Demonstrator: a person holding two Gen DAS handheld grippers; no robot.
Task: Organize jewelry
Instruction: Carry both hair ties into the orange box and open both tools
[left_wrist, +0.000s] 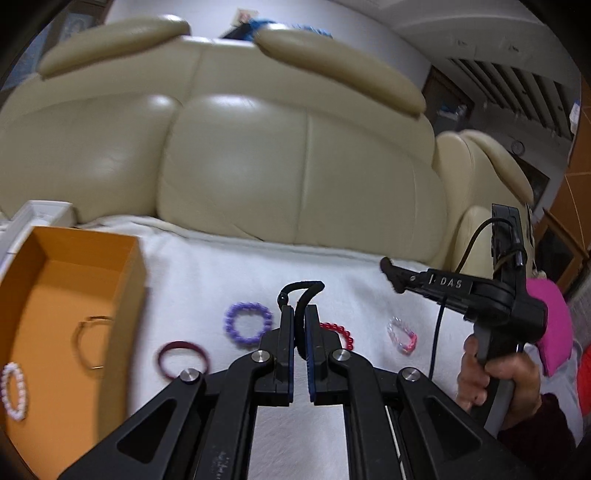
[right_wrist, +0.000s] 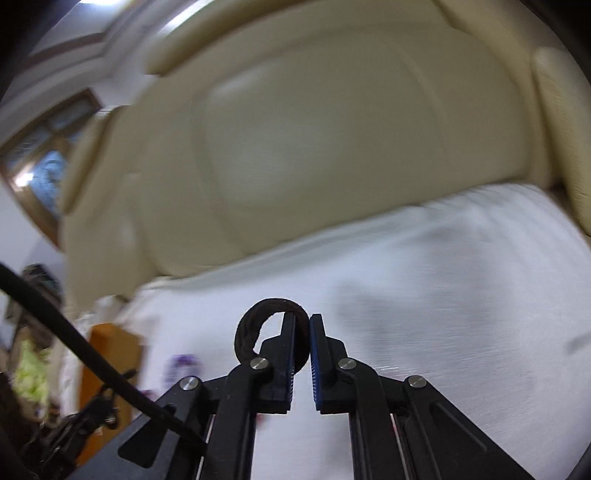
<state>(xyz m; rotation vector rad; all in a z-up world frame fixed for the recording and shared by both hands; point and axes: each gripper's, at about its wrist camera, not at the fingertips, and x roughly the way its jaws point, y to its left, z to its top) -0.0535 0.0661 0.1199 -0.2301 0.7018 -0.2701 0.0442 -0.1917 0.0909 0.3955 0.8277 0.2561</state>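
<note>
A: Entry, jewelry sort. What is each tong carrying?

B: The left gripper (left_wrist: 300, 317) is pinching a black cord bracelet (left_wrist: 301, 291) between its blue pads; the cord is arching up past the fingertips, with a small black bead on its left end. The right gripper (right_wrist: 303, 332) is pinching a dark brown braided band (right_wrist: 255, 325); the loop is bulging out to the left of its left finger. In the left wrist view the right gripper (left_wrist: 393, 275) is showing side-on with that dark band at its tip.

A: Jaws?

B: Both pairs are pressed nearly together, each on its band.

A: Where are the remaining pieces lying?

B: On the white cloth (left_wrist: 207, 273) below the left gripper: a purple beaded bracelet (left_wrist: 248, 323) just left of its fingers, a maroon bangle (left_wrist: 181, 360) nearer the box, a red beaded bracelet (left_wrist: 341, 332) partly hidden behind the right finger, and a clear-and-pink beaded bracelet (left_wrist: 402, 336) farther right.

A: And the box?

B: The orange box (left_wrist: 135, 266) is sitting open at the left edge of the cloth. Inside it a thin gold bangle (left_wrist: 88, 341) and a pale pink pearl bracelet (left_wrist: 13, 391) are lying apart.

A: Surroundings?

B: The cloth is covering the seat of a cream leather sofa (left_wrist: 258, 147). A person's hand (left_wrist: 495, 380) is gripping the right gripper's handle. The right wrist view is motion-blurred.
</note>
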